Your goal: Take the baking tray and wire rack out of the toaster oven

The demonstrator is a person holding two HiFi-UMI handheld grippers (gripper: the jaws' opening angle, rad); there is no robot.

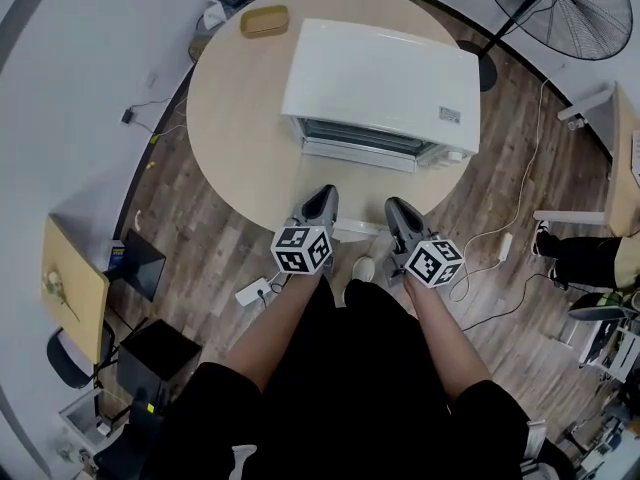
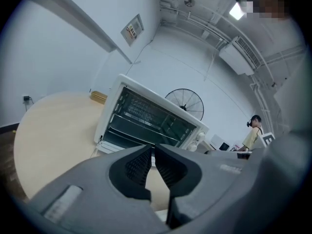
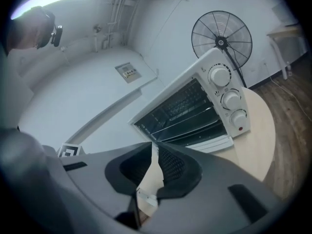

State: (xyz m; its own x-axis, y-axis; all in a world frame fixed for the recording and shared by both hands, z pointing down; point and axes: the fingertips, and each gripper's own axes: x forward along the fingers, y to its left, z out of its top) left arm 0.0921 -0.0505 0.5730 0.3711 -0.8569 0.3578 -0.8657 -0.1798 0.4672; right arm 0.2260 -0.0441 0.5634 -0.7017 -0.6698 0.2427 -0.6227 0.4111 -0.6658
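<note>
Wooden dish: far side of the round table, well ahead and to the left of my left gripper.
Left gripper: over the table's near edge, jaws closed tip to tip, nothing between them.
Toaster oven: straight ahead of both grippers and apart from them. Its door is down and the cavity faces me.
Wire rack: inside the oven, thin bars across the cavity, beyond the gripper tips.
Baking tray: a dark flat shape low in the cavity, under the rack; I can't make out its edges.
Right gripper: just beside the left one, jaws all but together with a thin slit at the tips, holding nothing.
Knobs: three in a column on the oven front, ahead and right of my right gripper.
Fan: on the floor behind the oven, further right.
</note>
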